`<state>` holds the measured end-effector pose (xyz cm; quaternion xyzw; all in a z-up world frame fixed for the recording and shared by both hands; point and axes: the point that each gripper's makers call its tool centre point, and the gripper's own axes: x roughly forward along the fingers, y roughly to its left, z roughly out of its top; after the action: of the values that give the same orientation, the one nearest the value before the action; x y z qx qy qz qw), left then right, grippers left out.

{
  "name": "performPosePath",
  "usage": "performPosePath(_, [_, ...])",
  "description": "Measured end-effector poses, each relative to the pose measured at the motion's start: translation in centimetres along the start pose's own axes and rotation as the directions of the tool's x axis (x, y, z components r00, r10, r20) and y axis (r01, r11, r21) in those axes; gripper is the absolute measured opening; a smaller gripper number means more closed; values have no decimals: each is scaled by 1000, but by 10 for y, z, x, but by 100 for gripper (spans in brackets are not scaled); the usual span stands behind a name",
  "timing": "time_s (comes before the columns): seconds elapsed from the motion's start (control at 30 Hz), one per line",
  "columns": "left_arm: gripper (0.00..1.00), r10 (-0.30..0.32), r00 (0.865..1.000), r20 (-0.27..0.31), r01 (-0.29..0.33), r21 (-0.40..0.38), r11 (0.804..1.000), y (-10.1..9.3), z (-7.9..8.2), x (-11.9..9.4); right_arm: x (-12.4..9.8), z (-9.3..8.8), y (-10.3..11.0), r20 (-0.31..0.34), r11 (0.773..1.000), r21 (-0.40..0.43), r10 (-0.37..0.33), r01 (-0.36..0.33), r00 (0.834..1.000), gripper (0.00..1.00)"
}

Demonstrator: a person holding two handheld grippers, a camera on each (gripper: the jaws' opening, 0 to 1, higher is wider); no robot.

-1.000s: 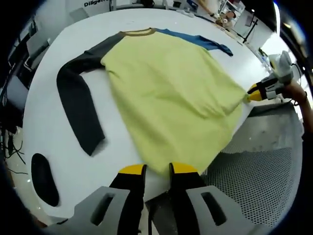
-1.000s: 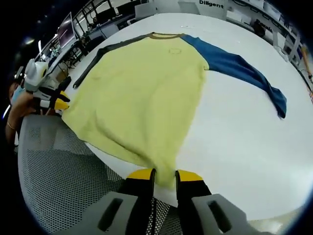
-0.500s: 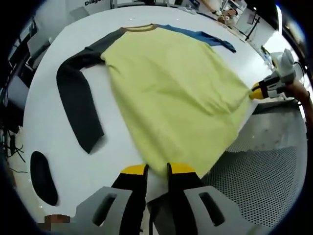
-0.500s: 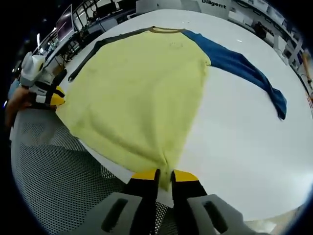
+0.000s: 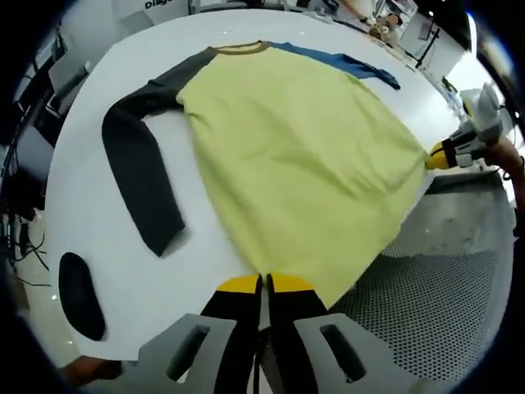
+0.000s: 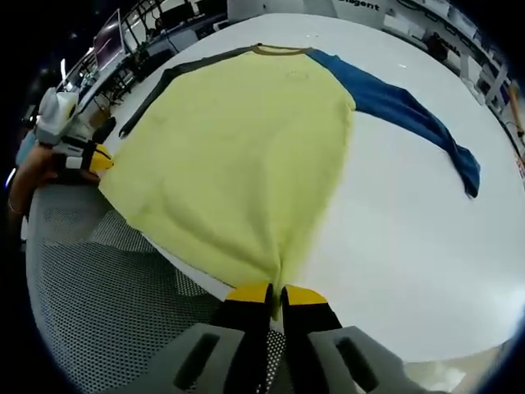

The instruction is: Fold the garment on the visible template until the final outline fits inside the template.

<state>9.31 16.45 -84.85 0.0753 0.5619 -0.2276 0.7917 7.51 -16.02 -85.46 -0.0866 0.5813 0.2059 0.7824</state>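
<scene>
The white counter (image 5: 90,238) spreads wide under both claws, and across it lies the garment (image 5: 303,156), a long-sleeved shirt with a yellow-green body, spread flat with its collar (image 5: 238,51) at the far side and its hem at the near edge of the counter. Its dark grey sleeve (image 5: 135,164) runs out and bends back toward the near edge in the left gripper view, and its blue sleeve (image 6: 410,115) stretches away over bare counter in the right gripper view. Beside the near edge sits a grey perforated surface (image 6: 98,279). A dark oval patch (image 5: 80,295) marks the counter short of the grey cuff. The left claw (image 5: 264,283) comes up from the bottom of its view, yellow-tipped jaws pinched together on one hem corner; the same claw appears at the left of the right gripper view, held by a hand (image 6: 37,168). The right claw (image 6: 275,293) is likewise clamped tight on the other hem corner, and appears at the right of the left gripper view, gripped at the cloth's edge.
</scene>
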Motion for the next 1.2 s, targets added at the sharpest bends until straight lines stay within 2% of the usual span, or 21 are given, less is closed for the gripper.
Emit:
performPosePath(0.17, [0,20,1000,-15,-20,3,1000,1,2,-10,-1,-1,6,-17,1000,-4,20,-20,1000,0])
performPosePath(0.4, [0,46,998,-52,-45,28,999,3,-5,-2,5,-8,9,-51,1000,-26,14,-16,999,0])
performPosePath(0.73, [0,73,995,-71,-70,35,997,7,-12,6,13,-12,7,-75,999,-49,-1,-2,997,0])
performPosePath(1.0, [0,89,993,-71,-87,40,995,8,-14,10,13,-13,6,-78,999,-50,1,-5,997,0])
performPosePath(1.2, [0,82,996,-45,-81,23,996,7,-14,9,14,-14,6,-81,999,-47,-3,-1,997,0])
